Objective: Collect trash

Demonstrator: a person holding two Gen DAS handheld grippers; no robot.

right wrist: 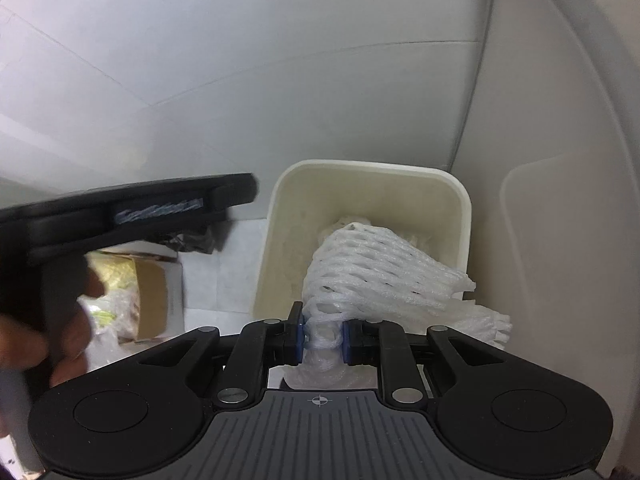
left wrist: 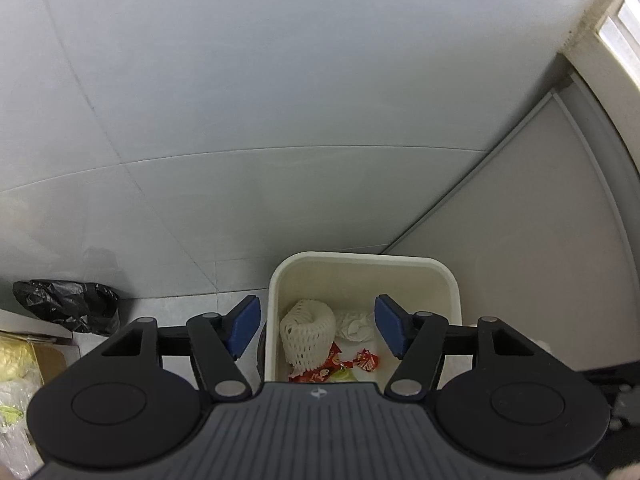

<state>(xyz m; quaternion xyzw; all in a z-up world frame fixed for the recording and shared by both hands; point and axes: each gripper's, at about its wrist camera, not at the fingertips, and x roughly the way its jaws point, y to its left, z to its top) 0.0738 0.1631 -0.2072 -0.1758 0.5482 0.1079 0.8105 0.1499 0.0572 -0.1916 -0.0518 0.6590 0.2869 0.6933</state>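
Observation:
A cream waste bin [left wrist: 360, 258] stands on the floor against the tiled wall. It holds a white foam net [left wrist: 306, 336], a crumpled tissue [left wrist: 356, 324] and red snack wrappers [left wrist: 366, 360]. My left gripper [left wrist: 318, 326] hangs open above the bin's left half, with nothing between its blue pads. In the right wrist view, my right gripper [right wrist: 322, 338] is shut on the bunched end of another white foam net [right wrist: 380, 268]. This net hangs over the bin [right wrist: 360, 166] and droops across its right rim.
A black plastic bag [left wrist: 68, 304] and an open cardboard box [left wrist: 24, 356] of wrappings lie on the floor left of the bin. A grey panel [left wrist: 520, 260] rises right of the bin. In the right wrist view, a hand [right wrist: 72, 320] holds the left gripper's body [right wrist: 140, 212].

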